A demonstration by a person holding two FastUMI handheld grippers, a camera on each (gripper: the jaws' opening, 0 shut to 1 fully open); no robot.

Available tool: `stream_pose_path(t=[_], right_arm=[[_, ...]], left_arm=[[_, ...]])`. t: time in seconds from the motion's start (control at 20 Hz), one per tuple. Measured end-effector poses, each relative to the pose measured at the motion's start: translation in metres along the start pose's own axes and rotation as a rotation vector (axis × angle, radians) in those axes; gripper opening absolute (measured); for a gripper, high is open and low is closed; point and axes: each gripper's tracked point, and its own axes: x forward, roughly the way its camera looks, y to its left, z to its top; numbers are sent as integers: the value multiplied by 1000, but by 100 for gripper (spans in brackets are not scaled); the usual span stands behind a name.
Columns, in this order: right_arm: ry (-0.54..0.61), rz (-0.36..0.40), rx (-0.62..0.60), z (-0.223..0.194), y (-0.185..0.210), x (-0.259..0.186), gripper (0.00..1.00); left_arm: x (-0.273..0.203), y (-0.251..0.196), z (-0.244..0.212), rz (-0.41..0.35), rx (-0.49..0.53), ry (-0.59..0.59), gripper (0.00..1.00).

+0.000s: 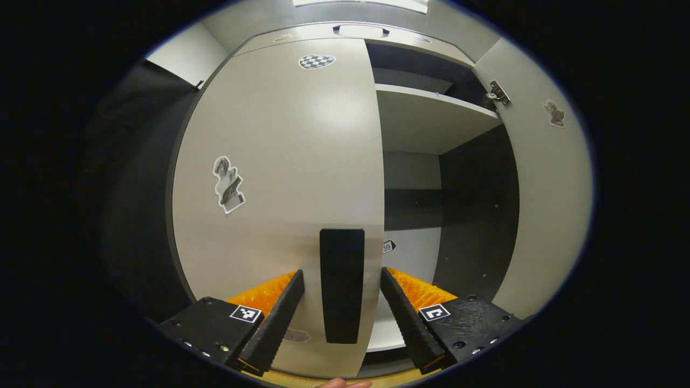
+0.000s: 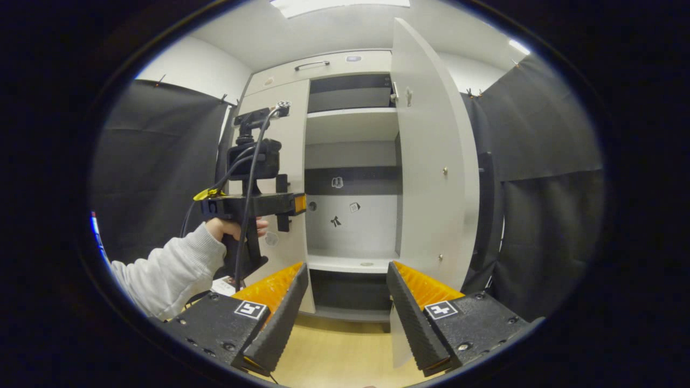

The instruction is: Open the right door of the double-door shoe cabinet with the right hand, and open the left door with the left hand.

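Observation:
The left door (image 1: pixel 280 161) of the pale shoe cabinet is closed. Its black vertical handle (image 1: pixel 342 302) stands between the fingers of my left gripper (image 1: pixel 342 272), which is open, with a gap on each side of the handle. The right door (image 1: pixel 544 188) stands swung open. In the right gripper view, my right gripper (image 2: pixel 345 307) is open and holds nothing, back from the cabinet and facing the open right door (image 2: pixel 431 161). There the left gripper (image 2: pixel 294 205), held by a hand, sits at the left door (image 2: pixel 280 134) by its handle (image 2: pixel 282 221).
Behind the open door are pale shelves (image 2: pixel 350 121) and a dark back band with small stickers. A drawer front (image 2: pixel 318 67) with a handle runs along the top. A grey sleeve (image 2: pixel 167 269) reaches in from the left. Light wooden floor (image 2: pixel 345 345) lies below.

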Motion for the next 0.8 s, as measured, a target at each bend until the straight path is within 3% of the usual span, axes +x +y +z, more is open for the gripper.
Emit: stream_pose_path(t=[0.15,0.25,0.35,0.6,0.65,0.8], right_arm=[[-1,0,-2,0,-1,1,92],[-3,2,-4,1,-1,1,92],[-2,4,-5,0,-1,1,92],[5,8,-10,-4,3,-1,92],[5,9,-14,-4,3,-2,92],[1,-3,-23,-5,-1,-4,92]], left_arm=[[-1,-1,-2,-17,-10,9,89],[-2,-5,-4,-45,-35,20,80],[-4,-5,-8,-54,-47,35,42],[-2,-3,-8,-30,-19,20,17],[-6,-3,-8,-32,-22,13,17],[-3,-5,-8,-59,-13,10,5]])
